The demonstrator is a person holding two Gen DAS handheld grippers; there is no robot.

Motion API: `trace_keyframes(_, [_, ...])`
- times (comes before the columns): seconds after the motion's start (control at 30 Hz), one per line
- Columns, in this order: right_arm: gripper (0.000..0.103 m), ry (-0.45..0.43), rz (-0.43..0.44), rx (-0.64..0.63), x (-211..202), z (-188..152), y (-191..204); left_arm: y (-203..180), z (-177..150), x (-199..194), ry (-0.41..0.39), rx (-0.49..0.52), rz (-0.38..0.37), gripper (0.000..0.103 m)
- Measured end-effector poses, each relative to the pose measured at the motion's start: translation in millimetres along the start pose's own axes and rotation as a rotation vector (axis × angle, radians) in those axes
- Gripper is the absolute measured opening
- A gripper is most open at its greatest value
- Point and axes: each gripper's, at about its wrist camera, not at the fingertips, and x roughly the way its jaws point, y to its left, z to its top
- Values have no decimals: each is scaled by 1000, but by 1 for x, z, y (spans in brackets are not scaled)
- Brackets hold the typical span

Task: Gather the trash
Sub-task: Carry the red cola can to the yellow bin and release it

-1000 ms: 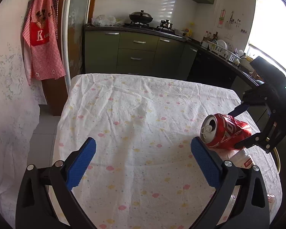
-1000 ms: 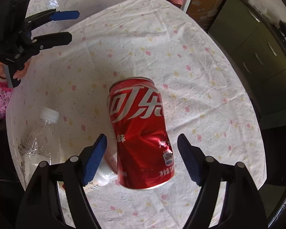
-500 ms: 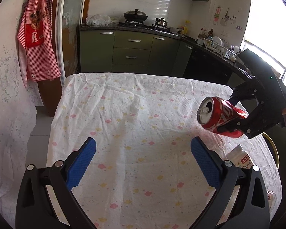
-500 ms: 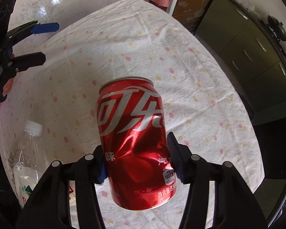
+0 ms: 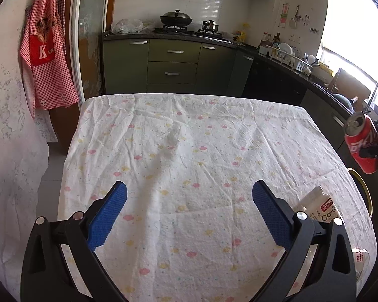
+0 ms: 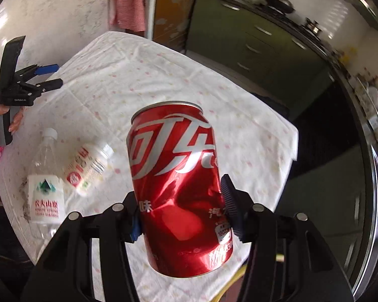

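A dented red soda can (image 6: 179,188) hangs in the air past the table's right edge, with my right gripper (image 6: 180,209) shut on its lower half. In the left wrist view the same can (image 5: 361,146) shows at the far right, tilted, with the right gripper's black fingers (image 5: 375,151) around it. My left gripper (image 5: 189,211) stands open over the tablecloth with nothing between its blue pads. A white pill bottle (image 6: 88,168) (image 5: 320,207) and a clear water bottle (image 6: 46,176) lie on the table (image 5: 179,151) near its right front corner.
The table wears a white cloth with pink and yellow dots. A yellow-rimmed bin (image 5: 363,191) sits just off the table's right edge. Green kitchen cabinets (image 5: 174,63) and a dark counter run behind and to the right. A red checked apron (image 5: 45,58) hangs at the left.
My right gripper closed on the can, lifted it off the cloth and carried it rightward past the table's edge, rolling as it went. The left gripper stayed put.
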Motion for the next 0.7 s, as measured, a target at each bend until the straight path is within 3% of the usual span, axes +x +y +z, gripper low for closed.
trace_keyframes(0.2, [51, 76, -127, 318, -10, -119, -74, -10, -2, 6, 10, 32, 2, 98])
trace_keyframes(0.37, [51, 152, -246, 486, 7, -189, -121, -17, -3, 10, 22, 57, -3, 98])
trace_keyframes(0.47, [52, 195, -312, 535, 22, -210, -149, -20, -4, 11, 25, 67, -6, 98])
trace_keyframes(0.53, [58, 198, -361, 564, 27, -218, -161, -21, -5, 10, 22, 68, -10, 98])
trace_keyframes(0.7, [58, 139, -364, 634, 19, -229, -152, -22, -5, 10, 25, 69, -16, 98])
